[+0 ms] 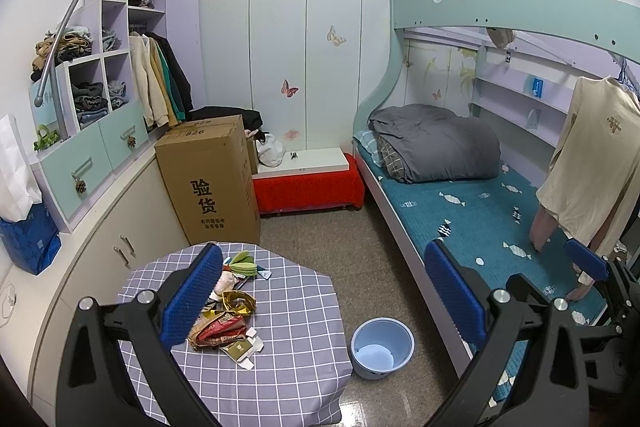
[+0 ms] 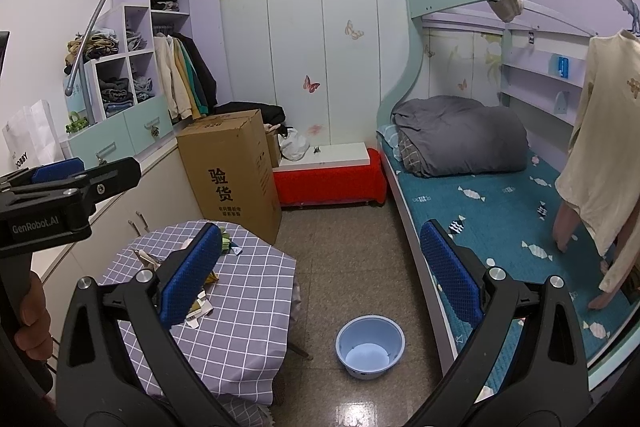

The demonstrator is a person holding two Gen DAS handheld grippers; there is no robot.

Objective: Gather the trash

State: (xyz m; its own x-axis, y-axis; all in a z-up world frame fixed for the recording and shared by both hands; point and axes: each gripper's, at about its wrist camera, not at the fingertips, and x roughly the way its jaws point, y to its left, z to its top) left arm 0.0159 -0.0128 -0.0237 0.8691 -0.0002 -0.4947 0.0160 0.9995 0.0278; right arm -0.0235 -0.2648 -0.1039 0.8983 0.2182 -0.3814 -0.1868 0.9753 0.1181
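Note:
A pile of trash lies on a small table with a grey checked cloth: red and gold wrappers, a gold foil, a small white carton, and green peel further back. Part of the pile shows in the right wrist view, mostly hidden behind my finger. A light blue bin stands empty on the floor right of the table; it also shows in the right wrist view. My left gripper is open and empty above the table. My right gripper is open and empty, to the right of the left one.
A tall cardboard box stands behind the table beside low cabinets. A bunk bed with a teal mattress runs along the right. A red bench stands at the back wall. A beige garment hangs at right.

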